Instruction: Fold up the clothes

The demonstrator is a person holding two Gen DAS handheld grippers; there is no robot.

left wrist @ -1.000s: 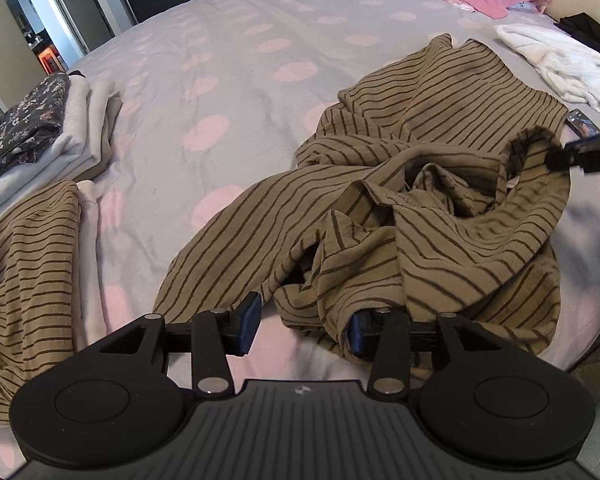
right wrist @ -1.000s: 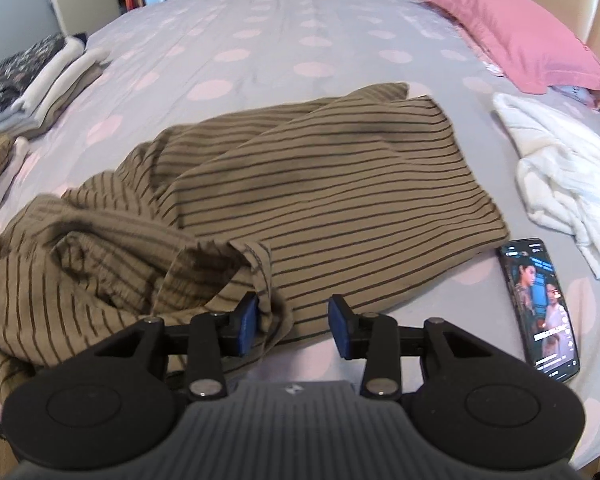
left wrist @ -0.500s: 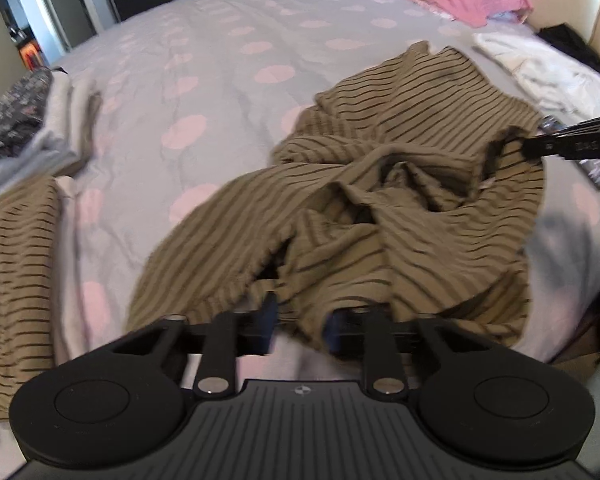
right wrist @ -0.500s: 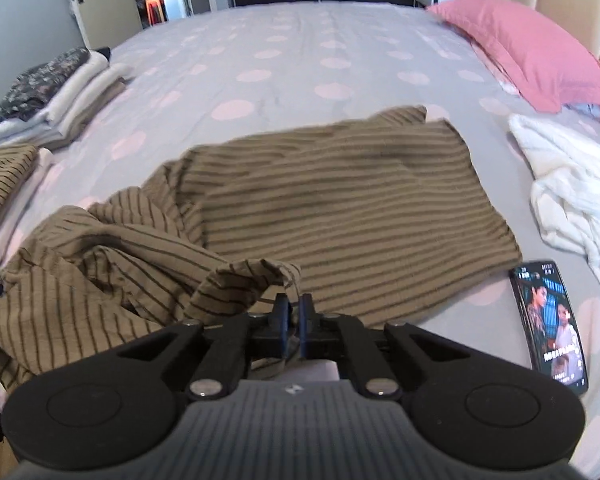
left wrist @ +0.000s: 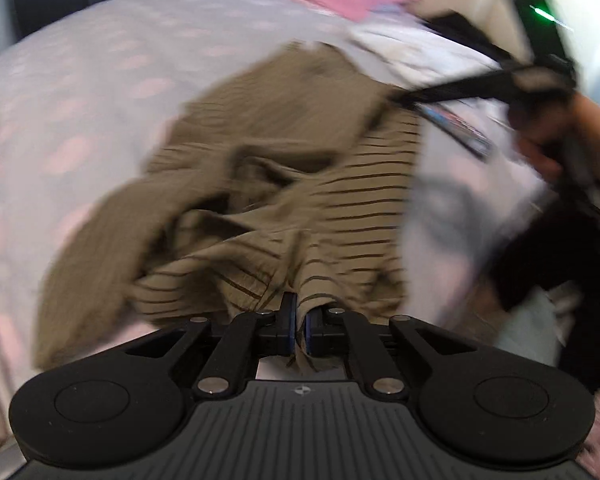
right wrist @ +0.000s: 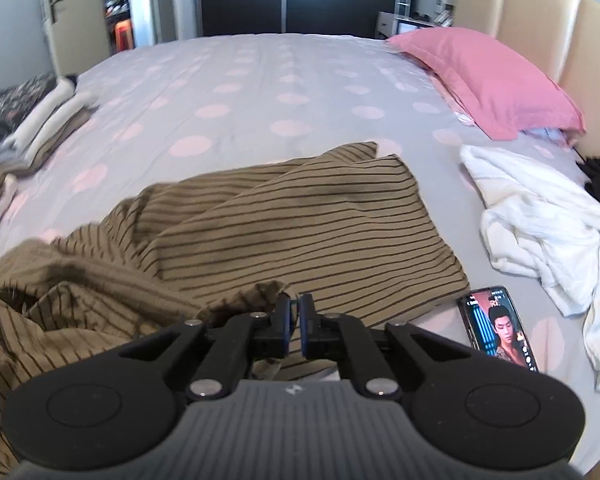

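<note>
We see the olive-brown garment with thin dark stripes (right wrist: 300, 224) lying rumpled on the grey bed sheet with pink dots (right wrist: 236, 92); our left gripper (left wrist: 299, 312) has its jaws clamped on a bunched fold at the cloth's near edge; our right gripper (right wrist: 295, 312) pinches another raised edge, its jaws easing apart slightly with fabric between them; a lit black phone (right wrist: 498, 326) lies just beside the garment, near a crumpled white cloth (right wrist: 548, 224) and a pink pillow (right wrist: 484, 76).

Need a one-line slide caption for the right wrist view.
Right hand-held gripper pinches an edge of the striped brown garment on the dotted bed, phone beside it.
</note>
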